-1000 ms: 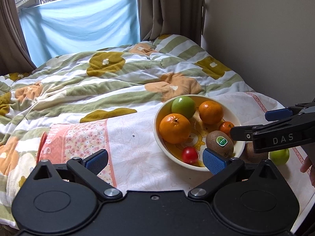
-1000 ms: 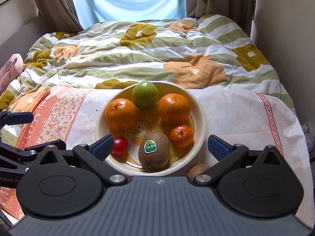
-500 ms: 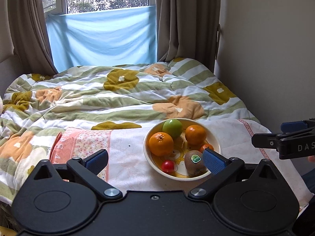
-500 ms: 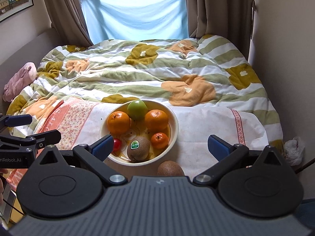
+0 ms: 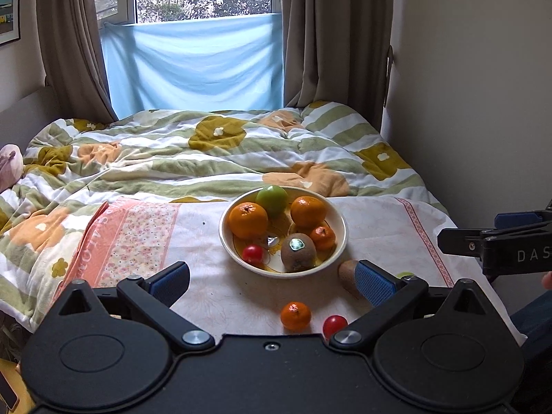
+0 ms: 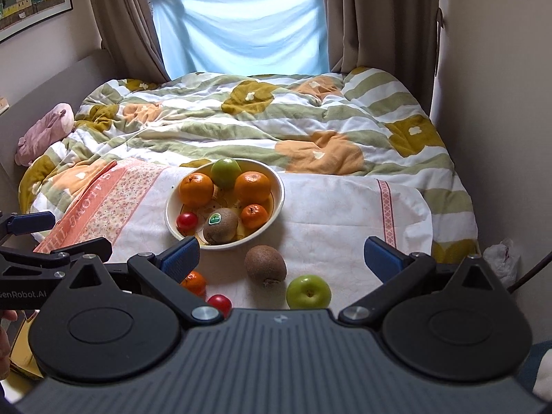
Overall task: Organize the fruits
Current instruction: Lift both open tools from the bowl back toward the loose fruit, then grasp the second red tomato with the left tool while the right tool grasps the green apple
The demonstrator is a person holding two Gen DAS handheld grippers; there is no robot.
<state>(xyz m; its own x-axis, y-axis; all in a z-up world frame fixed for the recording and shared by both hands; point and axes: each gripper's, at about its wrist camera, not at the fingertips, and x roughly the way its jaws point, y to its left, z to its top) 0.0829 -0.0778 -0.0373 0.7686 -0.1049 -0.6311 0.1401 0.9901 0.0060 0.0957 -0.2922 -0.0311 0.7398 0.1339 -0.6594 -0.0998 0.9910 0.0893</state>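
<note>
While both grippers are held back at the lower edge of the frames, no fruit is gripped: the left gripper (image 5: 272, 277) is spread wide and empty, and the right gripper (image 6: 281, 253) is likewise wide and empty. Read left to right in the right wrist view, a small mandarin (image 6: 194, 282), a cherry tomato (image 6: 219, 303), a loose kiwi (image 6: 265, 264) and a green apple (image 6: 308, 291) are seen on the cloth (image 6: 338, 214) at lower centre, just below the filled bowl (image 6: 277, 193) at centre frame. A pick appears to be next, so one loose fruit would have to be straddled by open fingers, closed on gently, and carried up to the bowl
</note>
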